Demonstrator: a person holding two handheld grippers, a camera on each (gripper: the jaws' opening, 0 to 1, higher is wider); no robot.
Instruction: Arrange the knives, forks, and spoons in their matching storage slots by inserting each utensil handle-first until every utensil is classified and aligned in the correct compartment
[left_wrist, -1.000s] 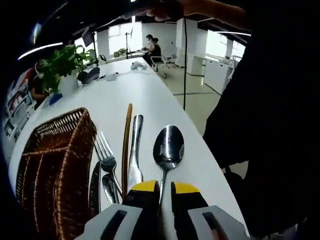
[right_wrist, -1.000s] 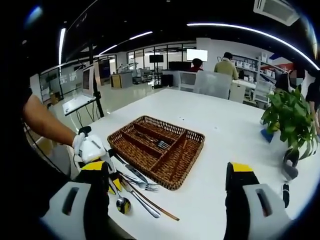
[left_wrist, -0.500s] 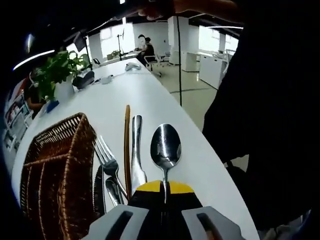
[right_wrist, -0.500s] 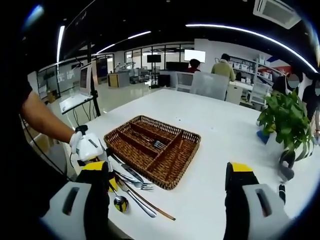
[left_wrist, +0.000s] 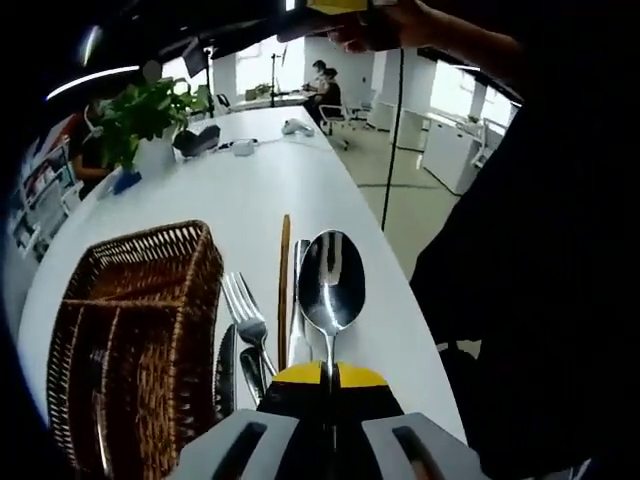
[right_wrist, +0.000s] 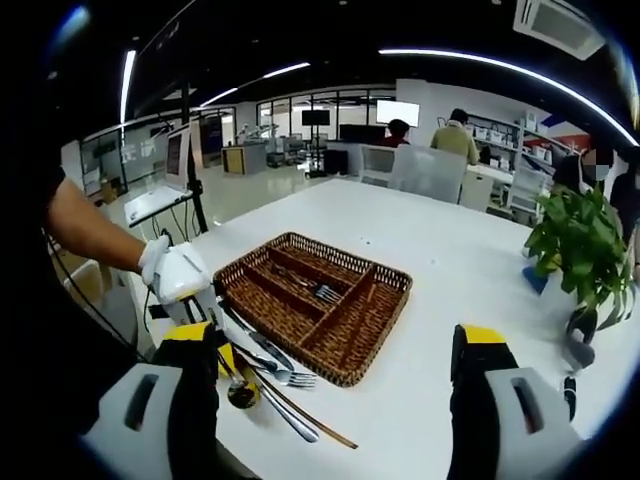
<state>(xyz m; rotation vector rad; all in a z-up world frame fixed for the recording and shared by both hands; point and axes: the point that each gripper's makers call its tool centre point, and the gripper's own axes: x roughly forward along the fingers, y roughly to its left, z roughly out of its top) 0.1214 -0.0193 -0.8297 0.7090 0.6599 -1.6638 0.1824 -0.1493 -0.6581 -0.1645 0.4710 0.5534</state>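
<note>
Clamping spoon (left_wrist: 330, 285) by handle in left gripper (left_wrist: 329, 372), bowl fwd of jaws, so handle can lead into basket (left_wrist: 120, 330).

Right gripper (right_wrist: 335, 350) jaws wide apart, basket ahead betw. them. Left of jaws: 1 fork (left_wrist: 245, 315), 1 knife (left_wrist: 299, 300) on table (left_wrist: 250, 190); other pieces unclear.

the spoon (left_wrist: 330, 285) handle is hidden between the left hand-held gripper (left_wrist: 328, 378) jaws.
</note>
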